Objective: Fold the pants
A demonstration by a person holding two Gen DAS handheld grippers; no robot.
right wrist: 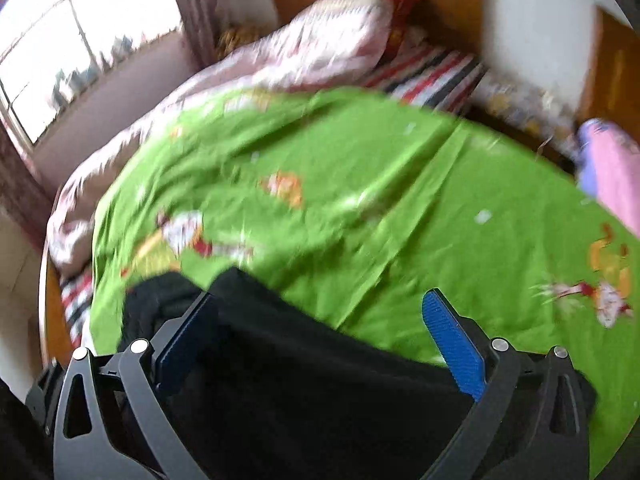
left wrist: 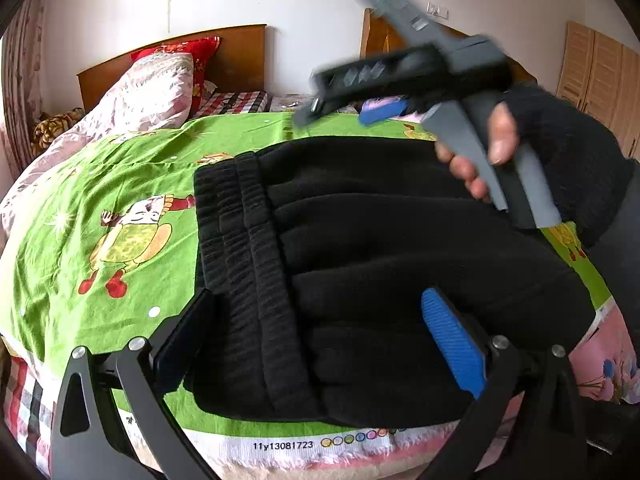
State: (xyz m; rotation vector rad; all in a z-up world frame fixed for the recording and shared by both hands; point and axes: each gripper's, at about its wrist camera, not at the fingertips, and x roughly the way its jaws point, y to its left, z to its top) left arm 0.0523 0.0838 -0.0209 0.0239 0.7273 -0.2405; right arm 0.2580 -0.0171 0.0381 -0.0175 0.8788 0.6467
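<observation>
Black pants [left wrist: 380, 240] lie folded in a thick stack on the green cartoon bedsheet [left wrist: 120, 200], with the ribbed waistband [left wrist: 248, 248] on the left side. My left gripper [left wrist: 320, 300] is open over the stack's near edge, one finger on each side of the waistband area, gripping nothing. A gloved hand [left wrist: 560, 152] holds my right gripper [left wrist: 336, 116] in the air above the far edge of the pants. The right wrist view is motion-blurred. There the right gripper [right wrist: 322, 300] is open above the pants [right wrist: 300, 380], with the green sheet [right wrist: 360, 184] beyond.
A pink quilt [left wrist: 140, 96] and a red pillow [left wrist: 180, 50] are piled against the wooden headboard [left wrist: 236, 56]. Plaid bedding [left wrist: 236, 102] shows behind the green sheet. A window [right wrist: 60, 40] is at the left. A pink and purple item [right wrist: 612, 168] lies at the right.
</observation>
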